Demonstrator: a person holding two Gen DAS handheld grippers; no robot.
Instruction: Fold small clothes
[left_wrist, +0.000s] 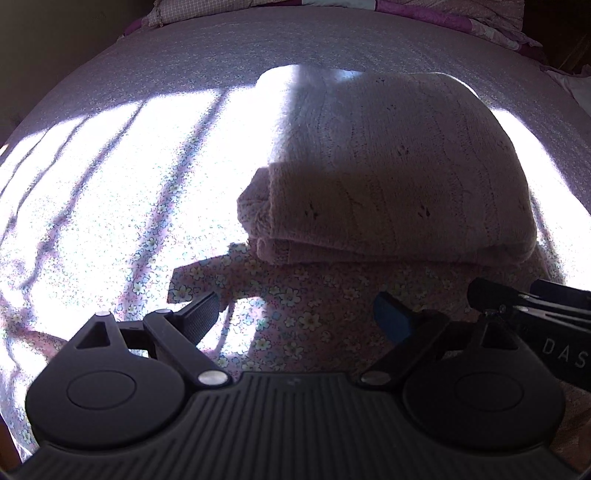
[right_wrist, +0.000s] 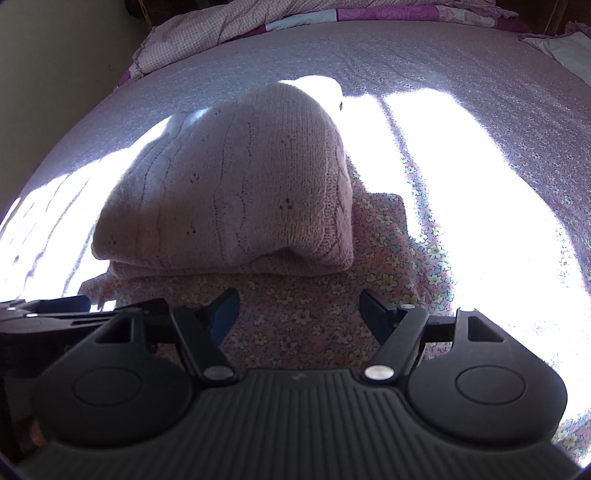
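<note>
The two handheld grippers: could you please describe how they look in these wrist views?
Both are matte black plastic. The left gripper and right gripper each have a ribbed central body, two round discs, angled linkage arms with silver pivot pins, and fingers with blue pads. One left finger shows a dark ribbed face. White letters "DAS" mark the right gripper's side.

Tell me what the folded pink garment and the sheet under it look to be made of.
Folded pink garment: knitted yarn, probably wool or acrylic, matte and soft; ribbed stitch rows and small eyelet holes show. Sheet: thin woven fabric, likely cotton, matte, printed with small flowers; it creases finely in the sunlight.
</note>
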